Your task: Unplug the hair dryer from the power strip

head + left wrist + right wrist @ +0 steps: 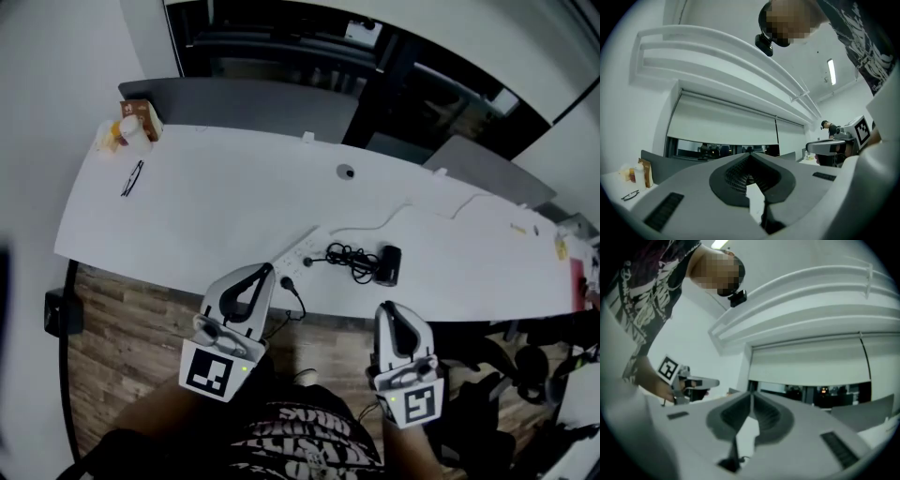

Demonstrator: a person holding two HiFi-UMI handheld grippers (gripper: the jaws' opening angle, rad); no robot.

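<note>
The white power strip (306,249) lies near the table's (216,206) front edge. Right of it lies the black hair dryer (389,264) with its cord bunched (347,256) beside it. A black plug with a cord (288,282) rests at the table edge by the strip; I cannot tell whether anything is plugged in. My left gripper (265,272) (750,155) is held up over the front edge, shut and empty. My right gripper (387,307) (751,393) is held up just in front of the hair dryer, shut on nothing. Each gripper view looks level across the room.
A carton and bottles (131,127) stand at the table's far left, with glasses (132,178) near them. A cable hole (346,172) sits mid-table. Grey partitions (244,103) run behind the table. Wooden floor (122,319) lies below, and a dark chair (525,375) is at right.
</note>
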